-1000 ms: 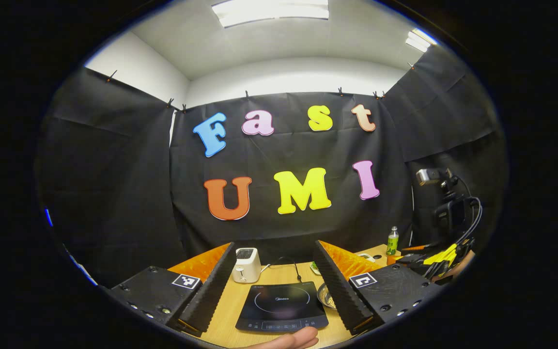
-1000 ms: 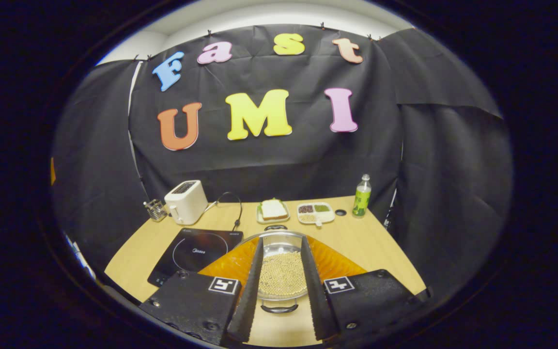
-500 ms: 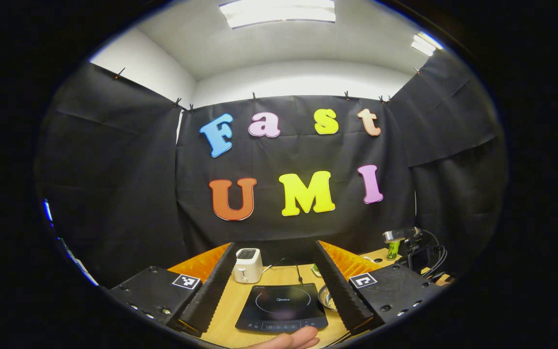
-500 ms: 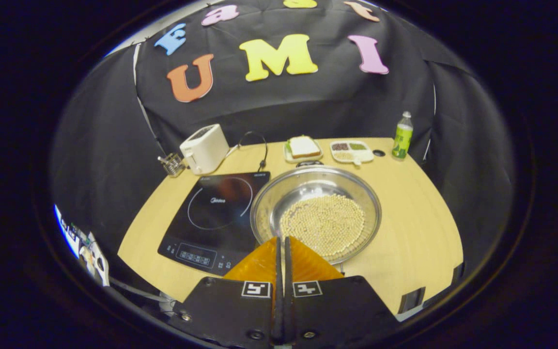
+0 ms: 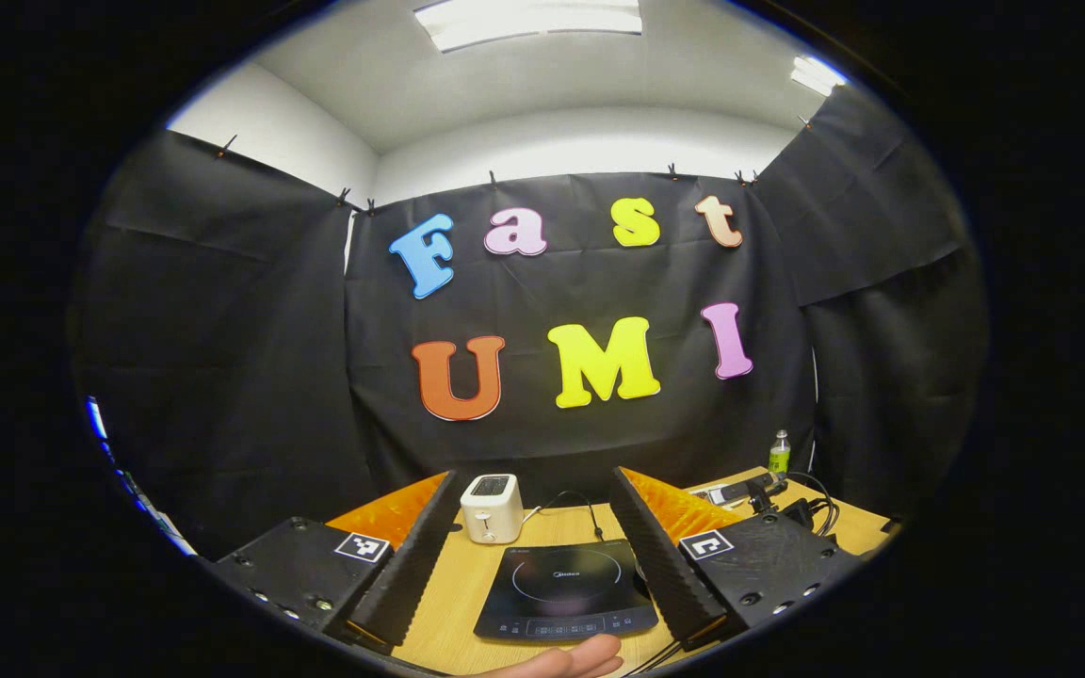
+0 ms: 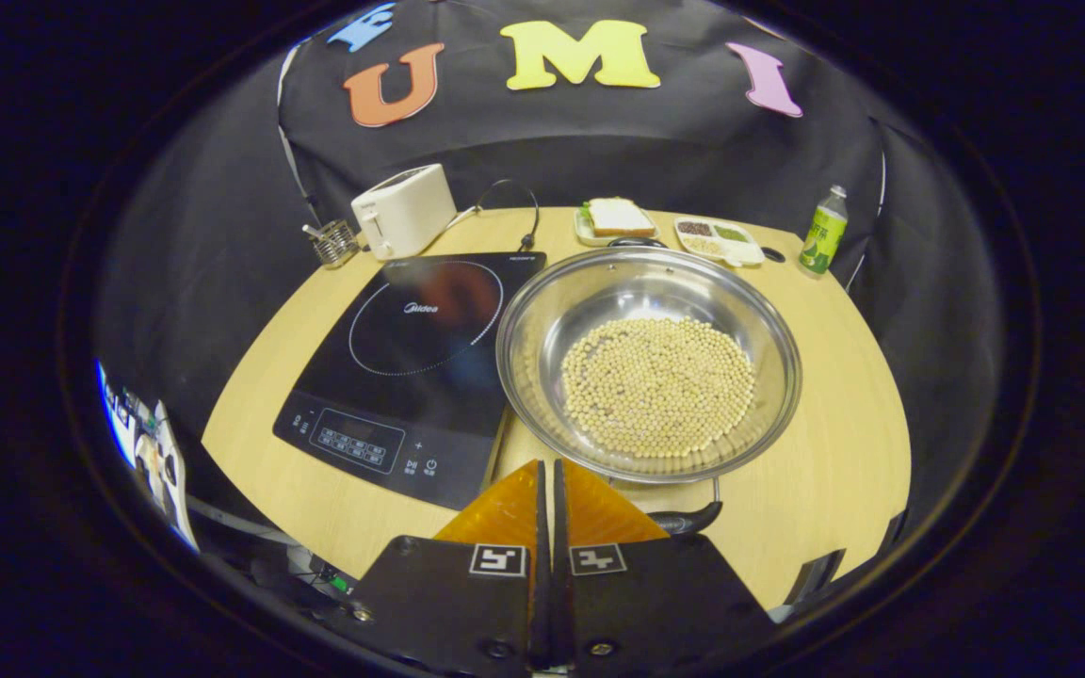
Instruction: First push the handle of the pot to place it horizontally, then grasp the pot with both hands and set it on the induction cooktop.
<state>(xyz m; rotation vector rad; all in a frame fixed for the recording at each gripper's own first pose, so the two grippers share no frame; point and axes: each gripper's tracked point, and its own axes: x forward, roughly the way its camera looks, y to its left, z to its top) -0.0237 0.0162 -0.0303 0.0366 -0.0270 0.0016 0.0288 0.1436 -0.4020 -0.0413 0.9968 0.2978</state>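
- The pot [image 6: 648, 363], a wide steel pan carrying a layer of pale round beans [image 6: 657, 386], is sitting on the table [image 6: 844, 414] just beside the right edge of the induction cooktop [image 6: 411, 363], not yet on it; I judge the handle-pushing step to be the one in hand.
- The induction cooktop is lying flat with its control strip facing the near edge, so the pot is needing only a short sideways carry onto the ring.
- The right gripper [image 6: 546, 482] is hovering over the pot's near rim with its fingers pressed together and nothing between them, probably so that they are working as one blunt pusher against the near handle [image 6: 686, 518], which is curving out just beside the fingertips.
- The far handle [image 6: 634, 242] is peeking over the back rim.
- The left gripper [image 5: 537, 537] is waiting spread wide and empty above the near edge of the cooktop, likely saved for the two-handed lift; part of a hand [image 5: 569, 659] is showing beneath it.
- The toaster [image 6: 403, 210] and its cord are standing behind the cooktop, well apart from the pot's path.
- A plate of bread [image 6: 618, 218], a divided dish [image 6: 717, 235] and a green bottle [image 6: 821, 234] are lining the back edge behind the pot; none is blocking the move.
- A small wire holder [image 6: 331, 242] is standing beside the toaster.
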